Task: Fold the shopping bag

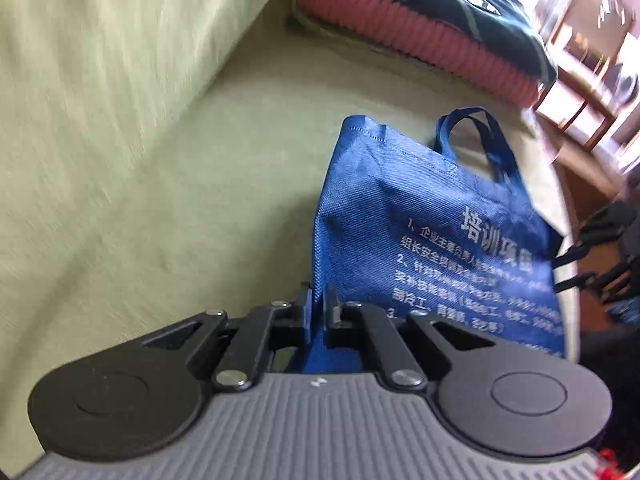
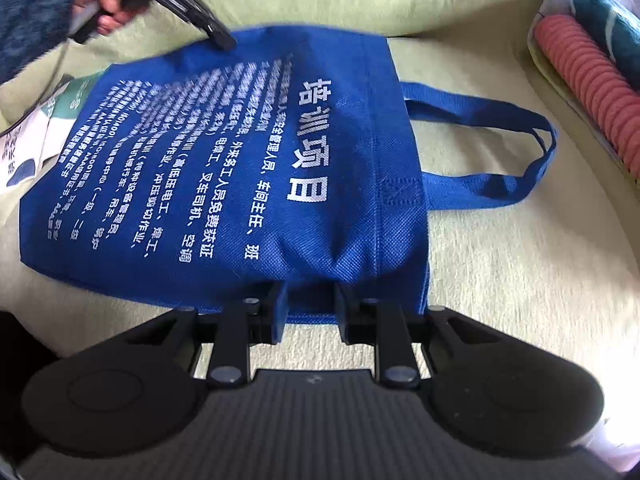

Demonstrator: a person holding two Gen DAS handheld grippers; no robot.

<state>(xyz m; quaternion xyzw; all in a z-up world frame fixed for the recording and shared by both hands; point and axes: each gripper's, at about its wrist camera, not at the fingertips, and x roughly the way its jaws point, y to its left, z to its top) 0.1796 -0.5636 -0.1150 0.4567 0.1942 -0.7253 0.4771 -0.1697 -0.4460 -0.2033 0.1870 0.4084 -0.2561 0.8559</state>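
A blue non-woven shopping bag (image 2: 248, 160) with white printed text lies flat on a pale green sofa cover (image 2: 500, 280), its handles (image 2: 500, 148) to the right. My left gripper (image 1: 319, 300) is shut on a raised edge of the bag (image 1: 420, 216). In the right wrist view that gripper (image 2: 224, 40) sits at the bag's far edge, held by a hand (image 2: 104, 4). My right gripper (image 2: 310, 312) has its jaws apart at the bag's near edge. The fabric lies across the gap and the pads do not press it. The right gripper (image 1: 580, 268) also shows past the bag's corner.
A pink ribbed roll (image 2: 592, 92) and dark teal cloth (image 2: 616, 28) lie at the right end of the sofa. Under the bag's left side is a white and green printed sheet (image 2: 36, 136). Wooden furniture (image 1: 580, 92) stands beyond the sofa's edge.
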